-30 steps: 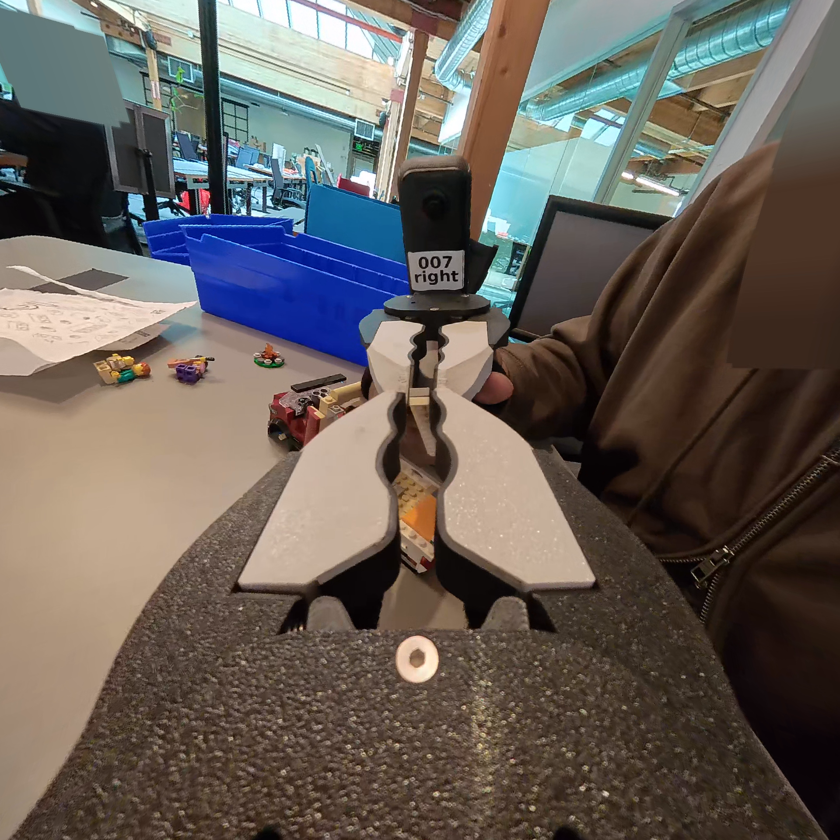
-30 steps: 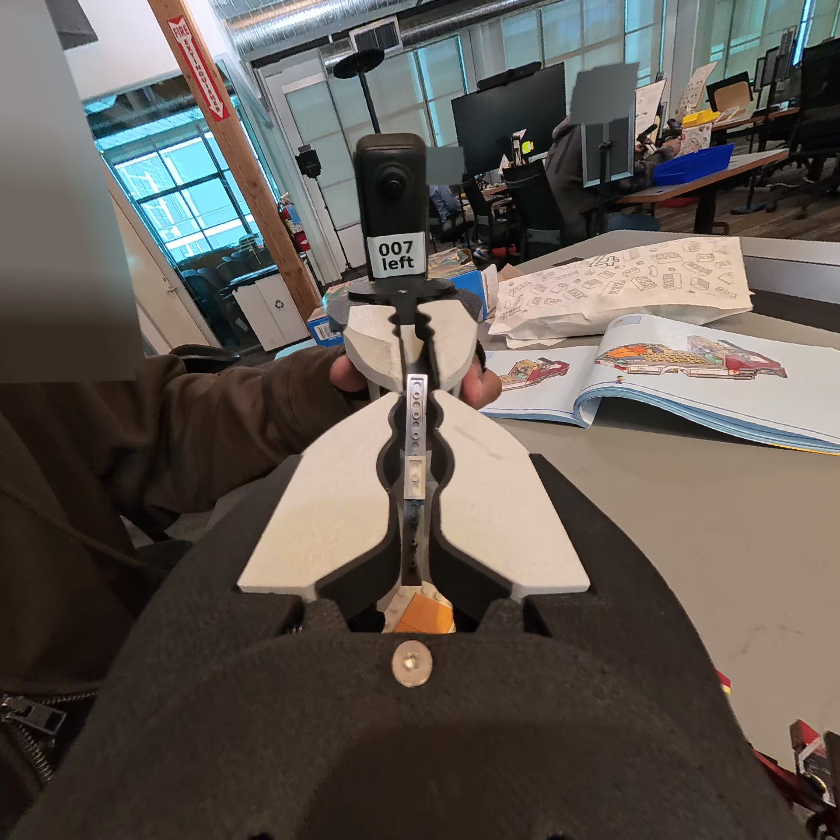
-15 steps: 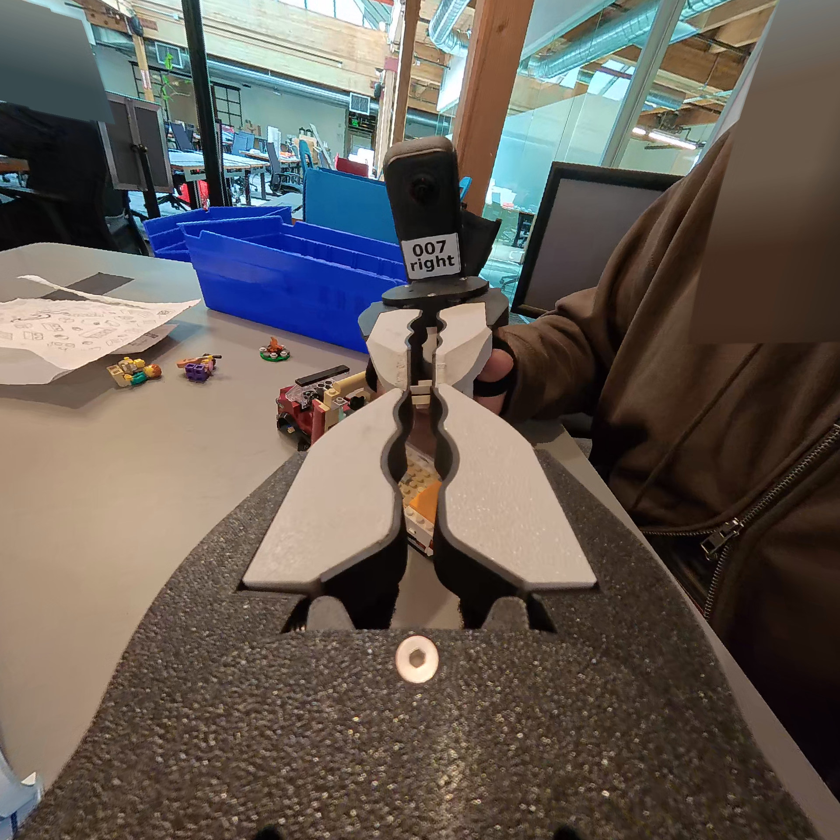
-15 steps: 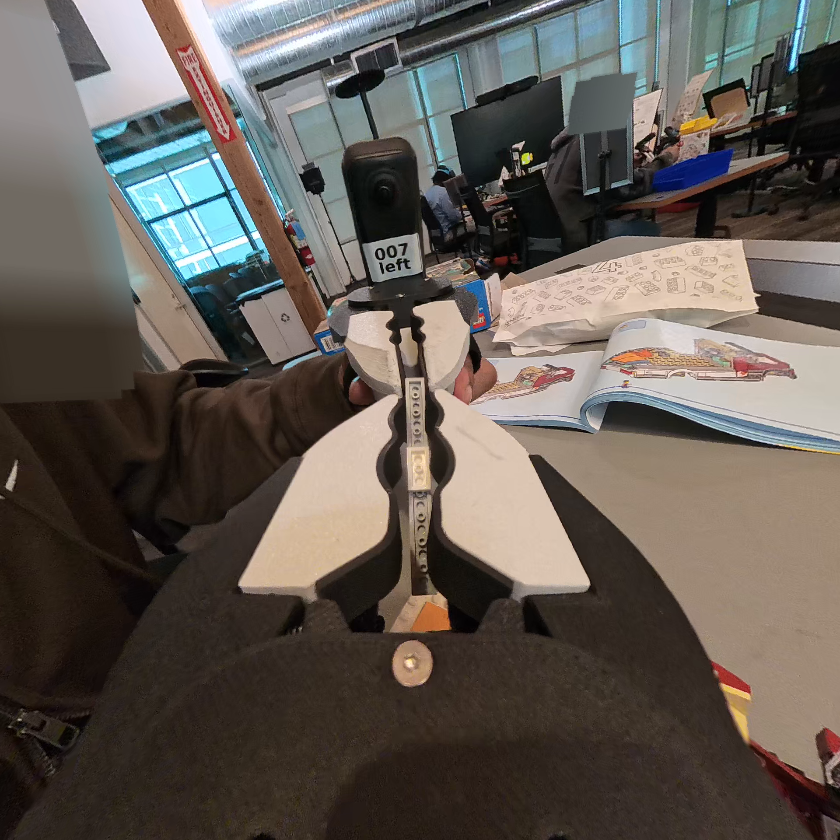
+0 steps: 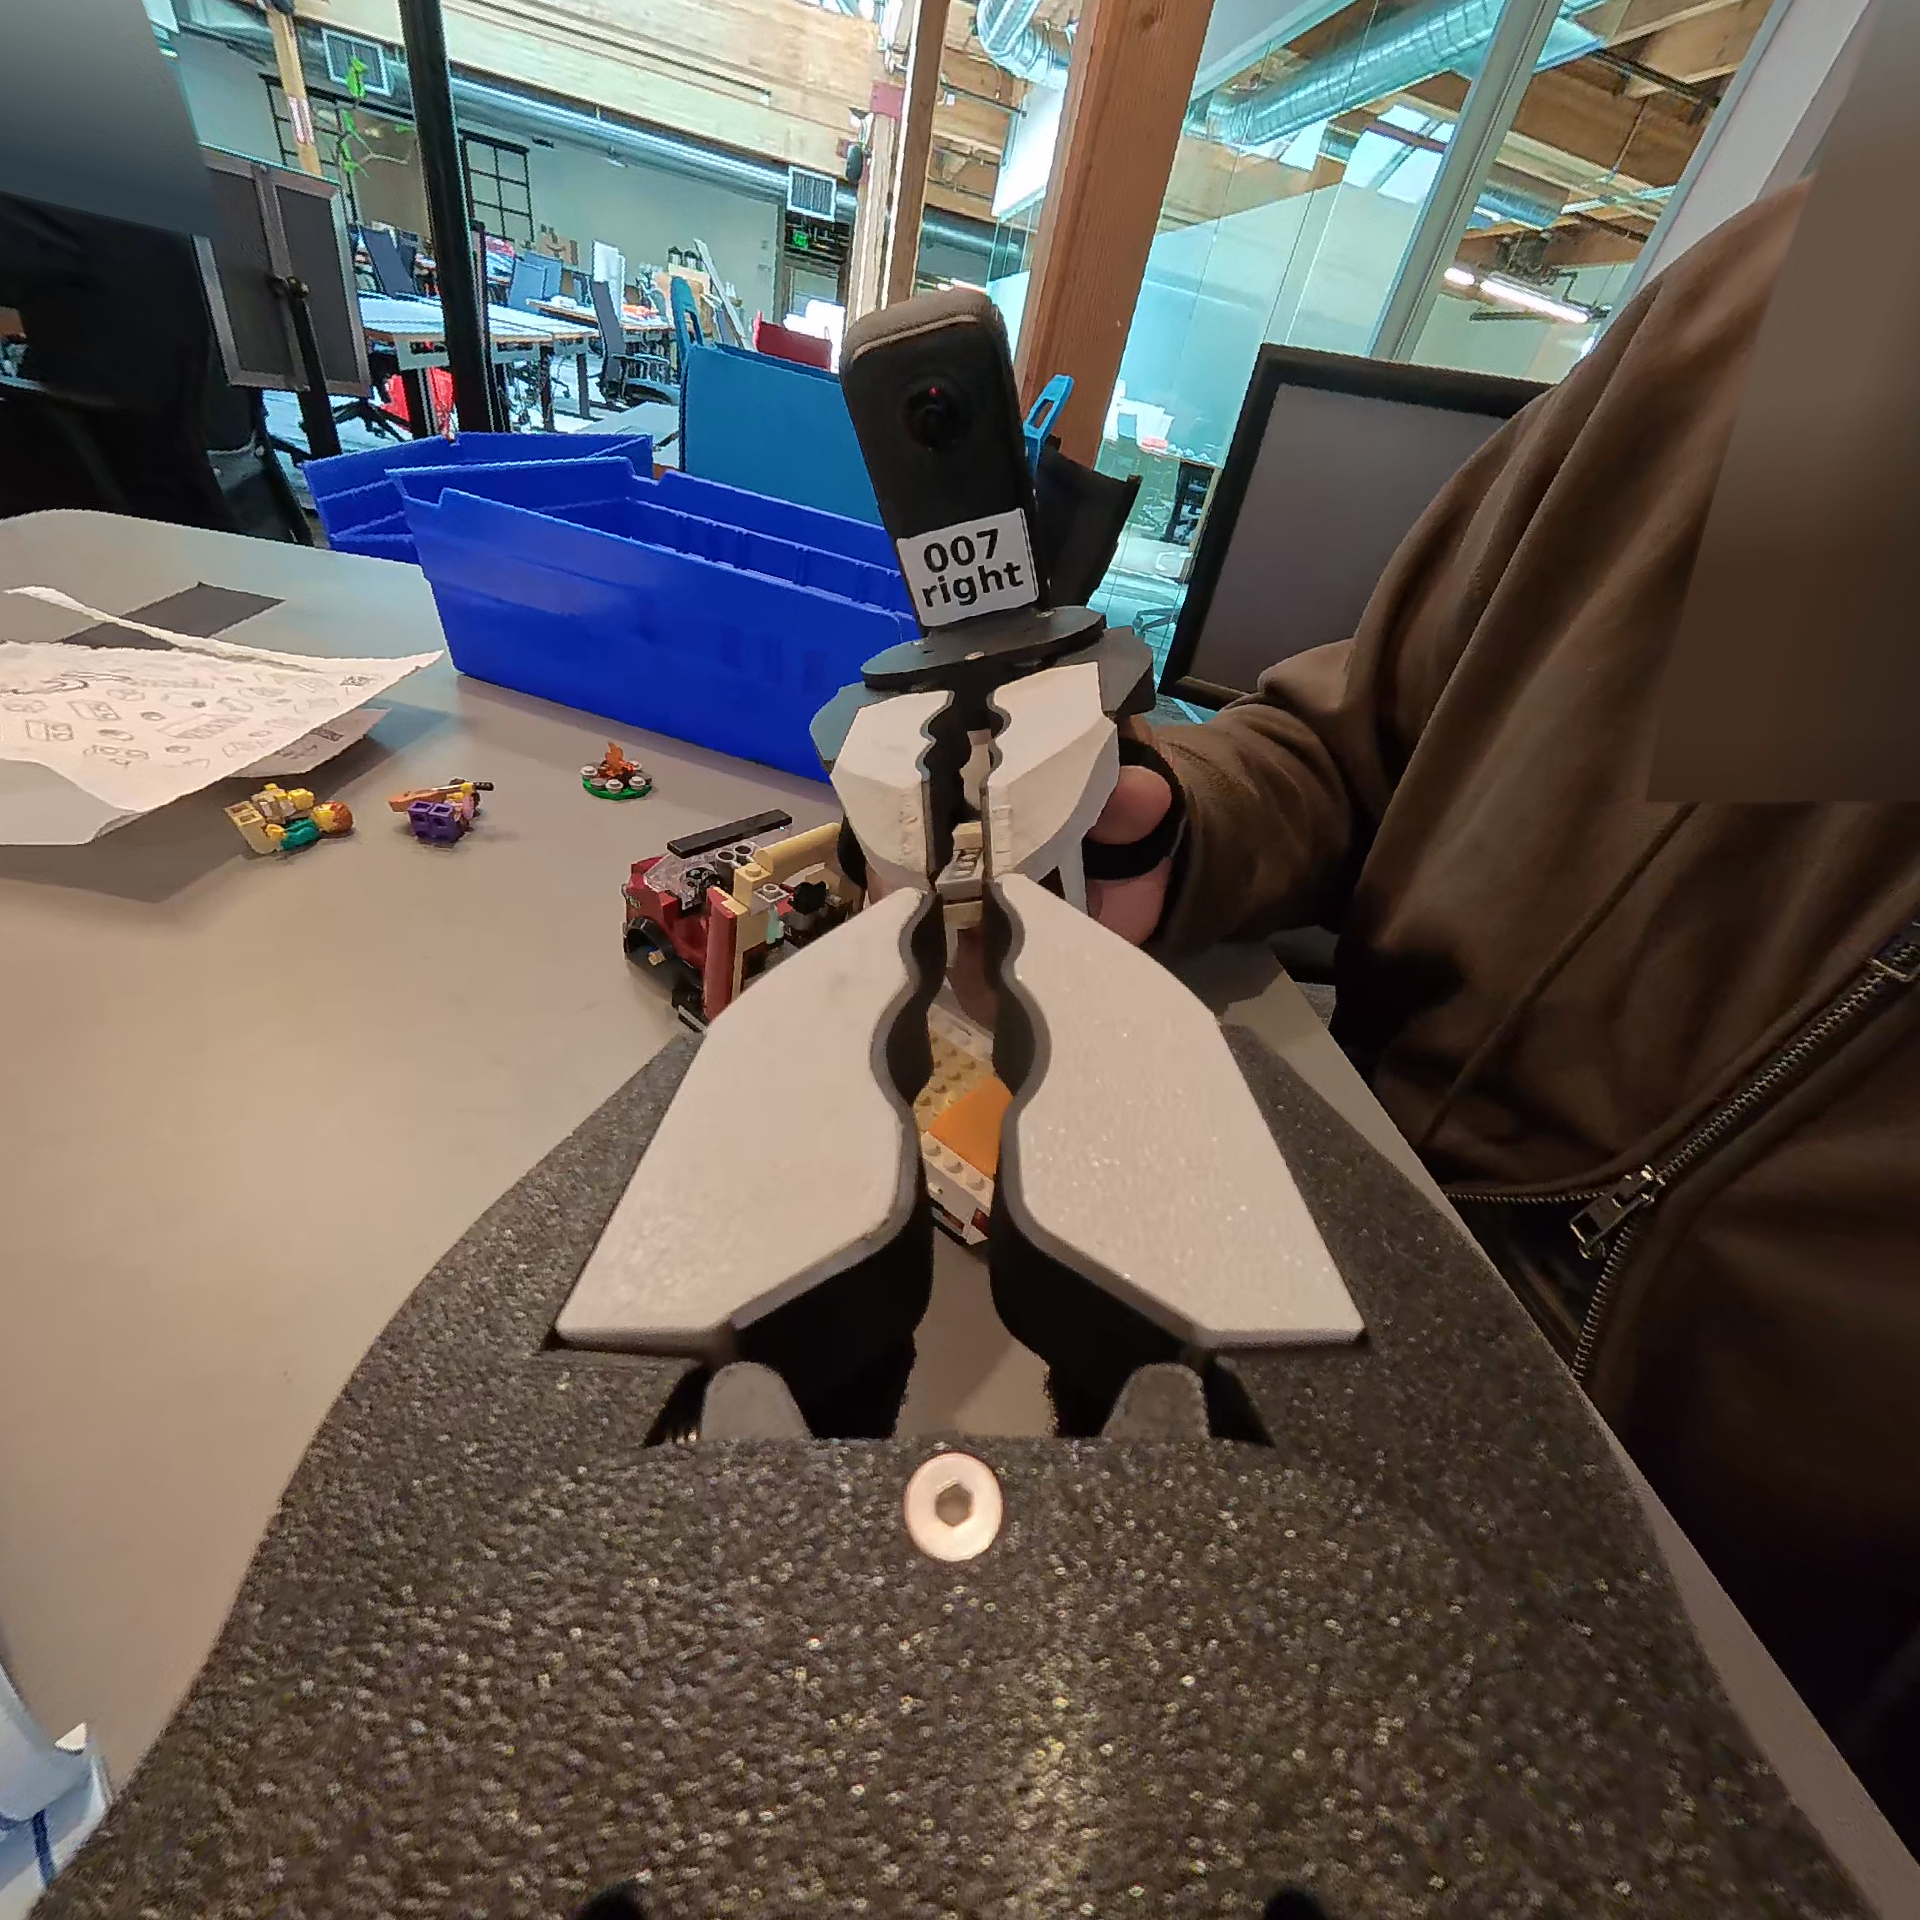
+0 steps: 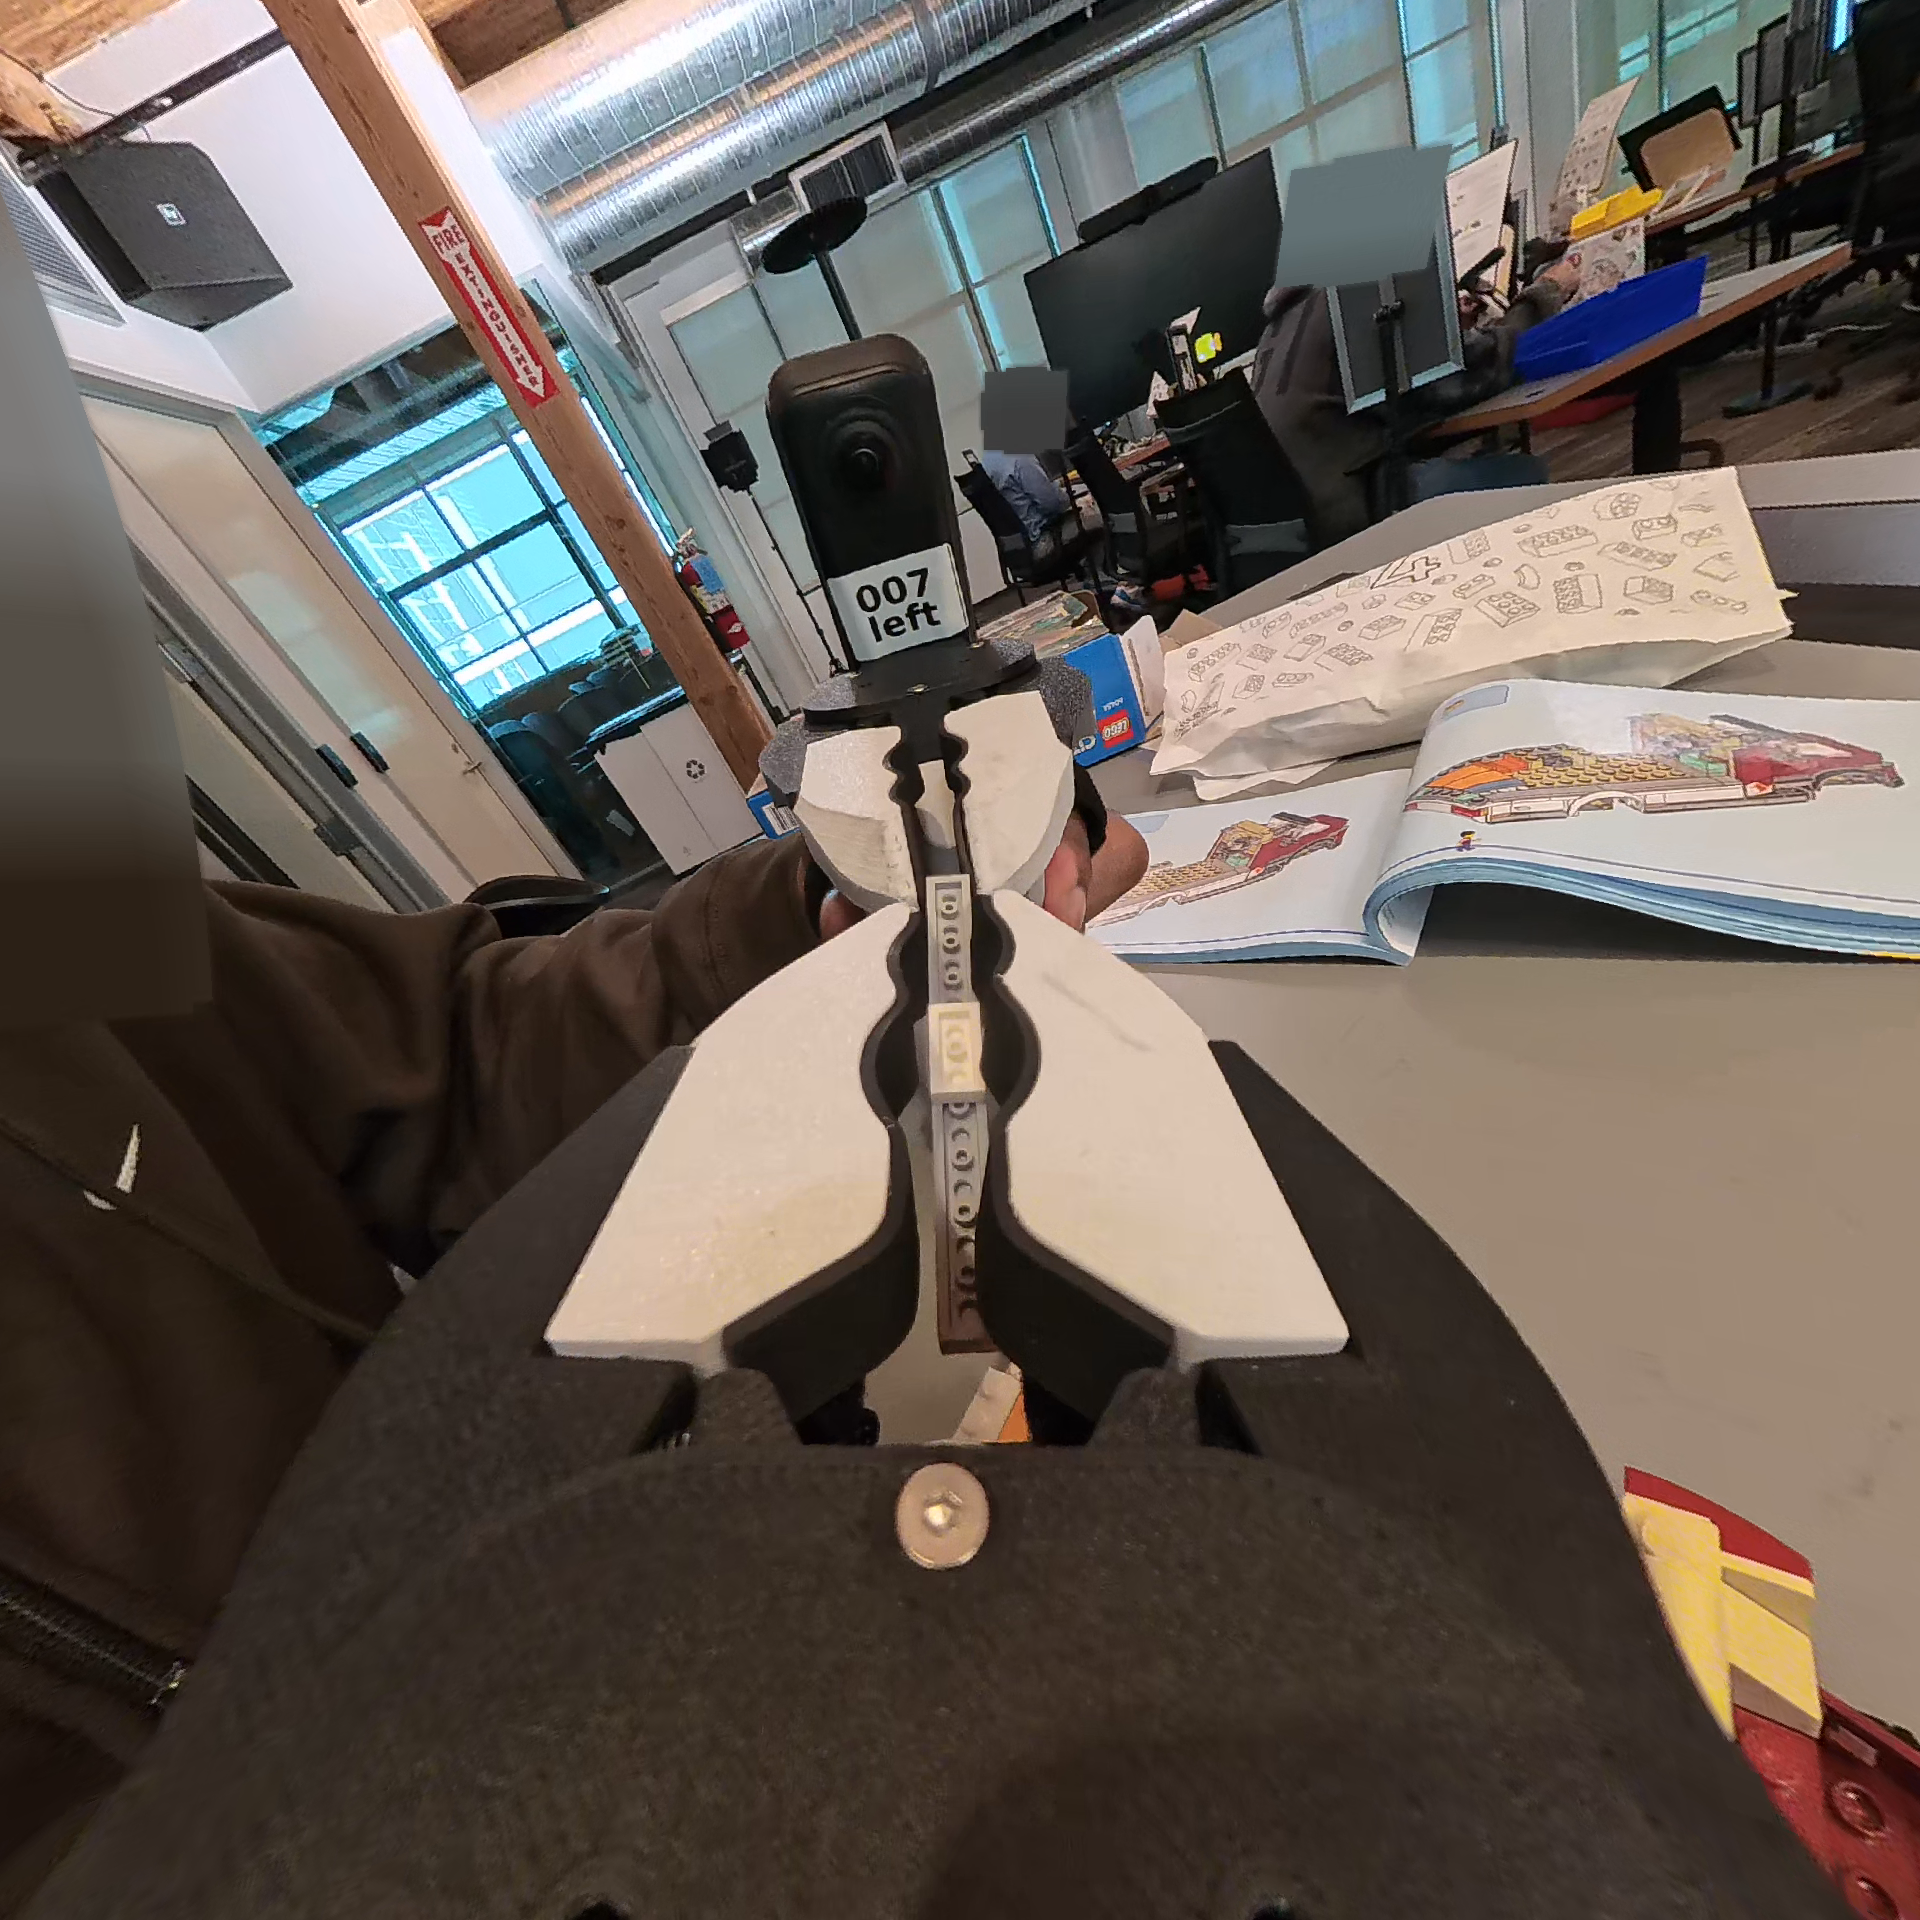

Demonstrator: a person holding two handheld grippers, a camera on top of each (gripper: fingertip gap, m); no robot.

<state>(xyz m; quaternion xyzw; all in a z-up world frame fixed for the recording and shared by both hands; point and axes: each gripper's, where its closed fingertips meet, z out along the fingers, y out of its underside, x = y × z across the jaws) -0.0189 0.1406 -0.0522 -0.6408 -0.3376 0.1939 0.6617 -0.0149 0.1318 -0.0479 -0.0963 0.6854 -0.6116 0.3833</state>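
We are gripping a grey strip [image 6: 951, 1049] with the right gripper [image 6: 954, 914], while the left gripper [image 5: 961, 909] at twelve o'clock is clamping its far end; keeping both aligned.

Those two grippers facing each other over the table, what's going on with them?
A person in a brown jacket holds both grippers tip to tip above the grey table. The right gripper is closed on a long grey studded plate carrying a small white piece. The left gripper grips a small tan and grey piece at that plate's end. A partly built red toy vehicle, blue bins and an open instruction booklet lie nearby.
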